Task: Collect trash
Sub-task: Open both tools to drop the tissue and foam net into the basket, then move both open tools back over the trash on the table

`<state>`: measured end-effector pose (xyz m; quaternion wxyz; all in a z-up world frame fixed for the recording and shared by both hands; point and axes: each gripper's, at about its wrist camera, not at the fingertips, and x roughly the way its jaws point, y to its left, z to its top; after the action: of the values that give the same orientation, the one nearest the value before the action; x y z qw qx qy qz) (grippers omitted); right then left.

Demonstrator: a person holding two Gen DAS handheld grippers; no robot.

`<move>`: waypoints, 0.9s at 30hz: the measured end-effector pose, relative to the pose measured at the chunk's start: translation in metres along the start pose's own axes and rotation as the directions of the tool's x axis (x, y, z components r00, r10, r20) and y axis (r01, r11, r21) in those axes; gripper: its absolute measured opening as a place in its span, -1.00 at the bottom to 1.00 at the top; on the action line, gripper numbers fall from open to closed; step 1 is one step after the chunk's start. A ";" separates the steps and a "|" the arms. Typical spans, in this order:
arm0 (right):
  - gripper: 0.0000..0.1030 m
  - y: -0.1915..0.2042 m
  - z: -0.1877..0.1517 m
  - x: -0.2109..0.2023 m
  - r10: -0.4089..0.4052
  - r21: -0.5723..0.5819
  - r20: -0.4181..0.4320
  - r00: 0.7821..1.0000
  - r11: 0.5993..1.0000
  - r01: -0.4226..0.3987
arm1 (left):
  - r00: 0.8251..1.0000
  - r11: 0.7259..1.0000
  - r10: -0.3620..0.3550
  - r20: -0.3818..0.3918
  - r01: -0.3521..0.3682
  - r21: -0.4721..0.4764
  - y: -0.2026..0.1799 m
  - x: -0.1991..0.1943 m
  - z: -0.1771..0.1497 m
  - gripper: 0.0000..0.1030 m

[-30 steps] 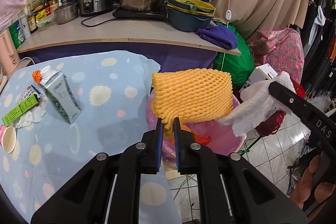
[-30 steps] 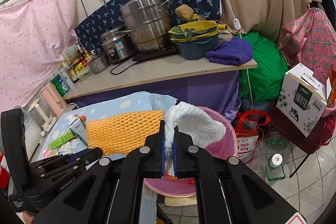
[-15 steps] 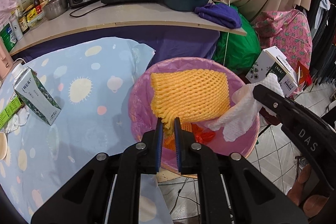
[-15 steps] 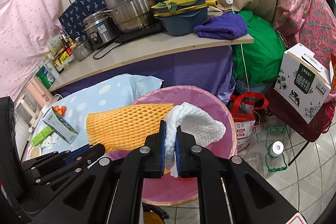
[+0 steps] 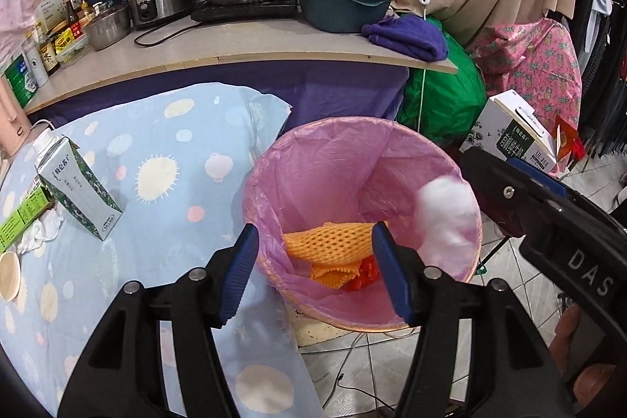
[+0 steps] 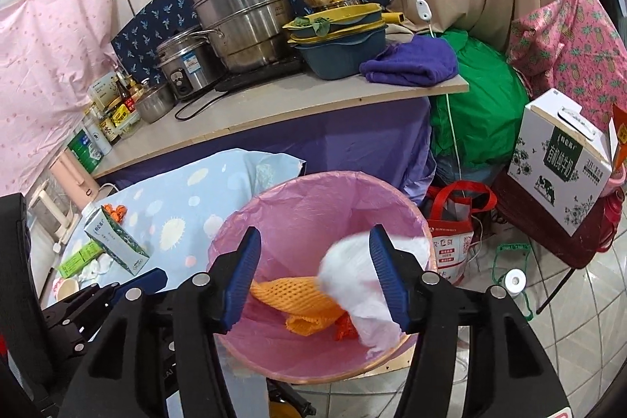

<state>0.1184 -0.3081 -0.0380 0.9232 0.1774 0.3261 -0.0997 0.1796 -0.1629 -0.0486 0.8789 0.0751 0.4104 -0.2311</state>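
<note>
A bin lined with a pink bag [image 5: 313, 151] [image 6: 298, 198] stands on the floor beside the table. An orange foam net [image 5: 333, 241] [image 6: 290, 296] lies inside it, on red scraps. My left gripper [image 5: 315, 269] hangs over the bin, its jaws opening, nothing pressed between them. A white foam sheet [image 6: 364, 285] [image 5: 446, 218] is blurred, falling into the bin by the right blue pad. My right gripper [image 6: 313, 273] is above the bin too, jaws opening, and no longer clamps the sheet.
On the blue dotted tablecloth [image 5: 149, 183] lie a green-white carton [image 5: 78, 187], a green box [image 5: 21, 222], crumpled tissue and a small cup [image 5: 8, 273]. Behind is a counter [image 5: 219, 42] with pots and basins. A milk box [image 6: 560, 159] and a red bag [image 6: 450, 234] sit on the floor.
Both grippers went from shut to open. The orange net dropped from the left gripper into the bin; the white sheet left the right gripper and is falling. Both hands sank towards the bin.
</note>
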 end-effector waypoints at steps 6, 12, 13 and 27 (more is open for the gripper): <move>0.09 0.008 0.007 -0.009 0.022 -0.006 0.020 1.000 1.000 -0.022 | 1.000 0.999 0.015 0.007 -0.015 -0.031 0.011 -0.008 0.000 0.14; 0.09 0.021 0.007 -0.019 0.040 -0.027 0.033 0.999 0.999 -0.039 | 1.000 0.998 0.026 0.015 -0.025 -0.061 0.028 -0.018 -0.002 0.14; 0.09 0.024 0.006 -0.021 0.041 -0.032 0.034 0.999 0.999 -0.040 | 0.999 0.997 0.029 0.015 -0.028 -0.066 0.030 -0.020 -0.002 0.14; 0.14 0.082 -0.022 -0.027 0.124 -0.102 -0.006 0.992 0.987 -0.124 | 0.989 0.971 0.142 0.033 -0.133 -0.198 0.106 -0.061 -0.040 0.47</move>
<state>0.1101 -0.2220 -0.0154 0.9355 0.1500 0.3188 -0.0253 0.1676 -0.0356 -0.0345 0.9053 0.0116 0.4042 -0.1300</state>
